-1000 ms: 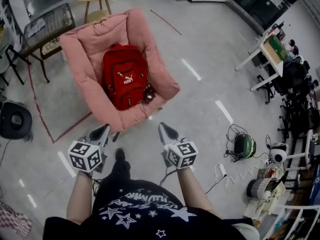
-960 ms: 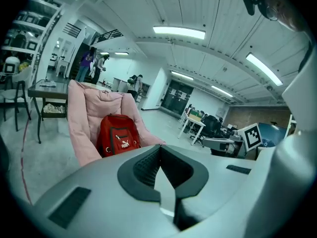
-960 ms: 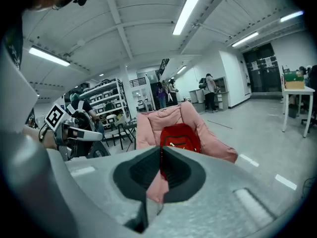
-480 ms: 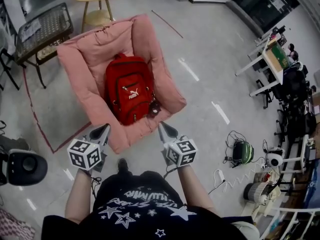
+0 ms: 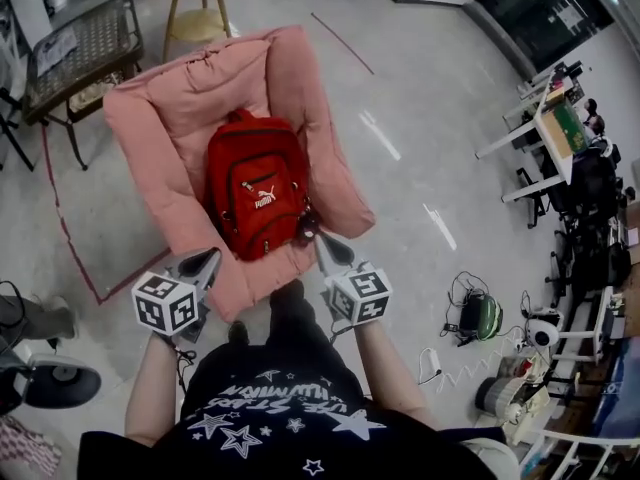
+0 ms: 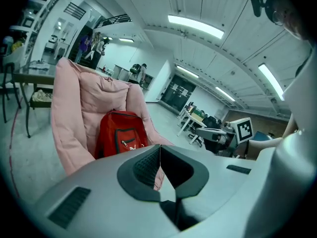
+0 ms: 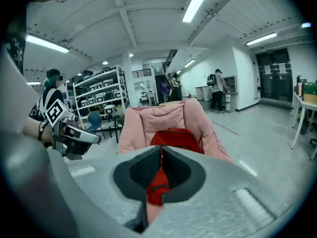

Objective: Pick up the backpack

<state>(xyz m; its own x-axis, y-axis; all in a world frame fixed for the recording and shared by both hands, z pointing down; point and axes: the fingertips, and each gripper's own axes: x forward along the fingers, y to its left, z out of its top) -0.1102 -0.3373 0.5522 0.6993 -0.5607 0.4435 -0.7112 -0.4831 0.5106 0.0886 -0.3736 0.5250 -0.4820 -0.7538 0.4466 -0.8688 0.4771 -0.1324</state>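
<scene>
Both grippers, the left gripper point(image 5: 208, 258) and the right gripper point(image 5: 325, 243), are now carried nearer the pink padded chair point(image 5: 150, 138) than a second ago.
Each pair of jaws is pressed together on nothing. Just ahead, the red fabric backpack point(image 5: 255, 193) is propped in the seat against the backrest. Jaws should be opened before the reach, and its top handle point(image 5: 240, 116) is judged the soundest hold. Only the head view shows the dark charm point(image 5: 308, 230) at the bag's lower corner. Only the right gripper view shows the metal shelving racks point(image 7: 99, 90).

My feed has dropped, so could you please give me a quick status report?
Left gripper and right gripper shut, empty, short of the backpack. Backpack leaning back in pink chair, untouched. Nothing in the way.
</scene>
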